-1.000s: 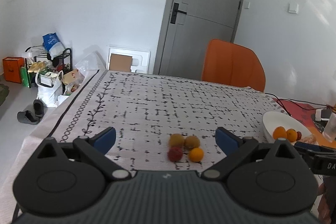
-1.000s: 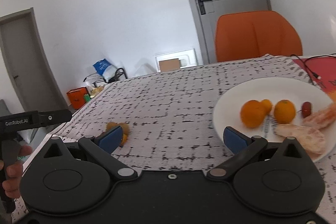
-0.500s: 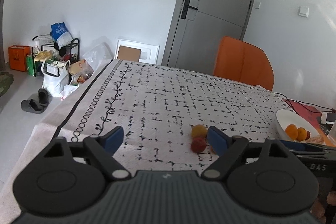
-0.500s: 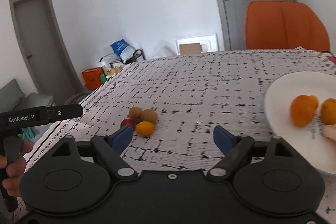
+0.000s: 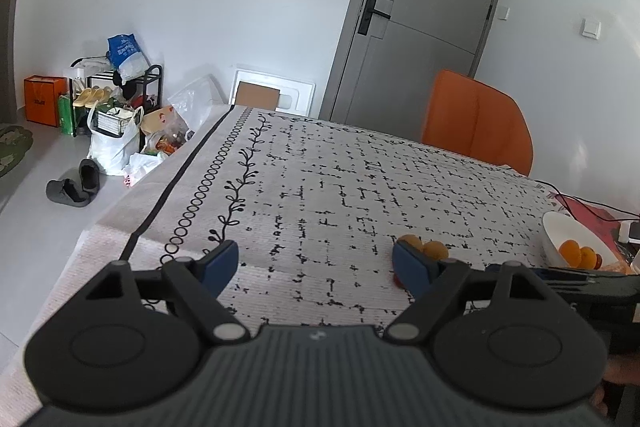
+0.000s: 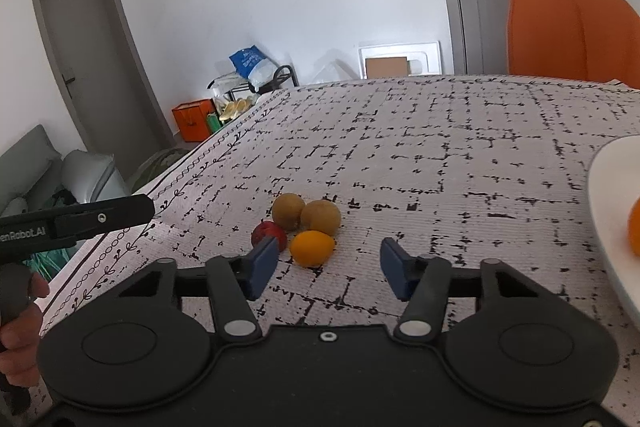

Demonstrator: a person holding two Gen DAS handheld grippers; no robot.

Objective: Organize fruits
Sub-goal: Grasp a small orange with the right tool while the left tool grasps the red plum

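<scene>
fruits (image 6: 306,225) sit clustered on the tablecloth (image 6: 440,163) just ahead of the right gripper (image 6: 328,267), fingers spread wide, held low; left gripper (image 5: 316,261) also wide, its body reading "enrobot.ai".

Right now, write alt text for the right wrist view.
The open right gripper hovers just before four loose fruits on a patterned tablecloth: two brown kiwis, a red fruit and an orange. A white plate edges in right; an orange chair stands behind.
</scene>
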